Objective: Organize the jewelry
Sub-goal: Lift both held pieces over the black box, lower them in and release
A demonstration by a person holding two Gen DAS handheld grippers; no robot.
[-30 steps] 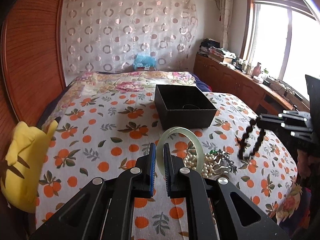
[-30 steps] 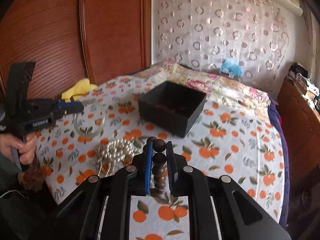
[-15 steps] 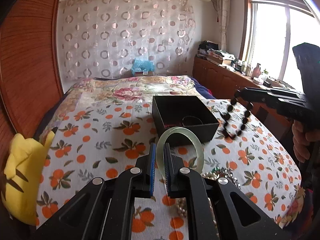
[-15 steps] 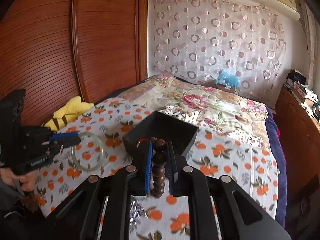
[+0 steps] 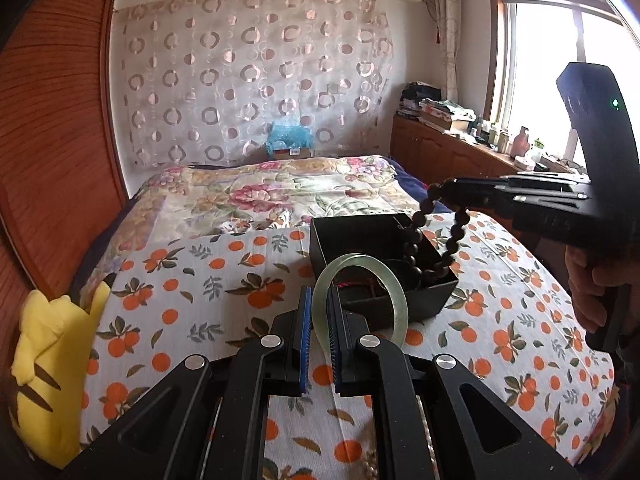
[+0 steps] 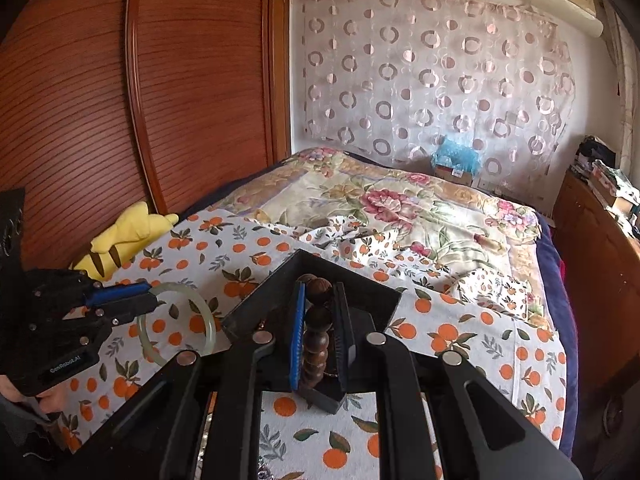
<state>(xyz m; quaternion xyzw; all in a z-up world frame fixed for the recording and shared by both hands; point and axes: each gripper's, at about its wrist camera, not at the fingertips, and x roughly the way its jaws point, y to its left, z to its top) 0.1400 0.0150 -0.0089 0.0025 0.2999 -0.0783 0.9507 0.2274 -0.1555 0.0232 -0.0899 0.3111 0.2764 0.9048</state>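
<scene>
- the left gripper [image 5: 319, 322] was clamped on the rim of a pale green jade bangle [image 5: 362, 296], whose ring stood upright beyond the fingertips, just short of the black box [image 5: 344, 234] and overlapping its near wall in the left wrist view.
- the right gripper [image 6: 319, 320] was clenched on a string of dark wooden beads [image 6: 318, 322]; seen from the left wrist, the loop hung from its jaws down into the box's open top.
- the box sat on the orange-print sheet [image 5: 192, 280], which covered the near part of the bed; beyond the box lay a floral quilt [image 5: 280, 192].
- to the left of the box, well apart, a yellow plush toy [image 5: 52, 364] lay at the sheet's edge against the wooden headboard [image 5: 48, 160].
- behind the box, a circle-patterned curtain [image 5: 248, 76] covered the far wall, with a blue bundle [image 5: 288, 138] at its foot.
- right of the box, past the bed's edge, ran a wooden cabinet [image 5: 448, 156] under a bright window [image 5: 560, 60].
- bare sheet lay open left and in front of the box.
</scene>
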